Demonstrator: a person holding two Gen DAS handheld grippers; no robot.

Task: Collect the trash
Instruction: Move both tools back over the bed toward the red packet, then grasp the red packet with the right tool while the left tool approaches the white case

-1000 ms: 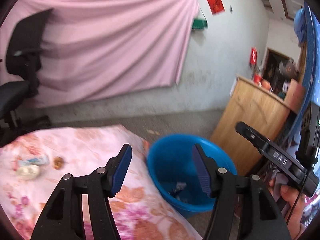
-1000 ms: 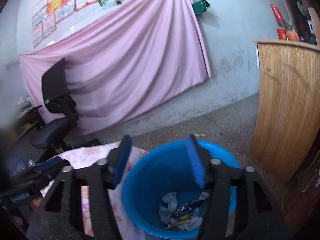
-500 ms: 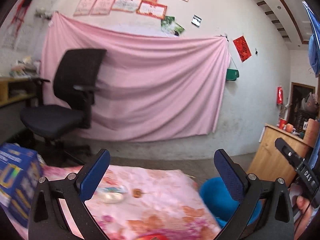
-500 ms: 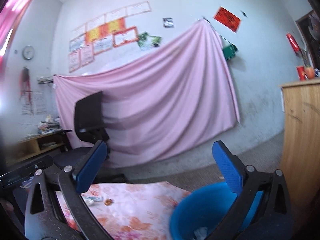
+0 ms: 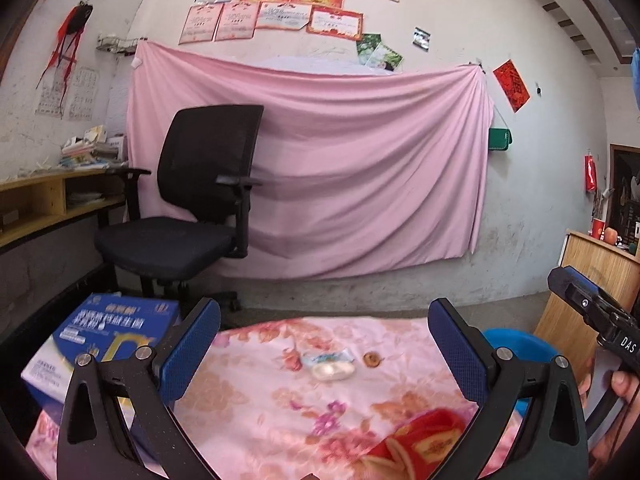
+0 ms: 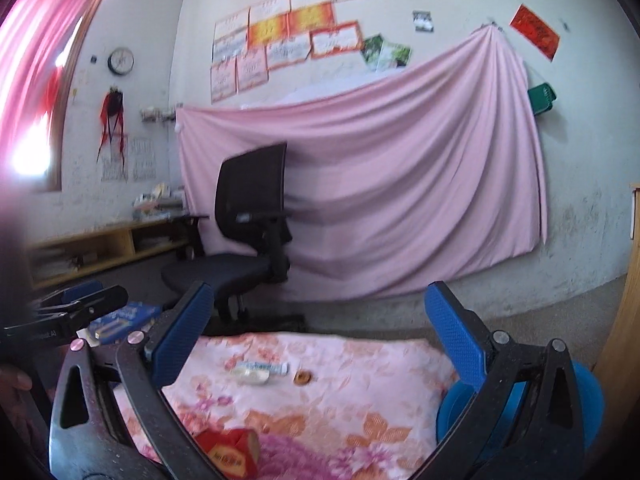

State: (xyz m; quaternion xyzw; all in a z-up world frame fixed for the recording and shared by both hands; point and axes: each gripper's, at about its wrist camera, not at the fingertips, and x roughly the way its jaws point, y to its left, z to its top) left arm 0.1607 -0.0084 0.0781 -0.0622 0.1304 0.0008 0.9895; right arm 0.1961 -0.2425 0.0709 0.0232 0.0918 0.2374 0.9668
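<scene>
Left wrist view has swung from blue bin [image 5: 516, 346] to table; both claws [image 5: 324, 352] [image 6: 318, 332] gape wide, empty.

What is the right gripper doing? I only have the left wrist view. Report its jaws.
Observer: The right gripper has its jaws wide open with nothing between them. It is aimed over the flowered cloth.
Operator: Now tell me what lies past the left edge of my picture.
Observer: The right wrist view shows a bright opening with a pink curtain, to the left of the wall clock.
</scene>
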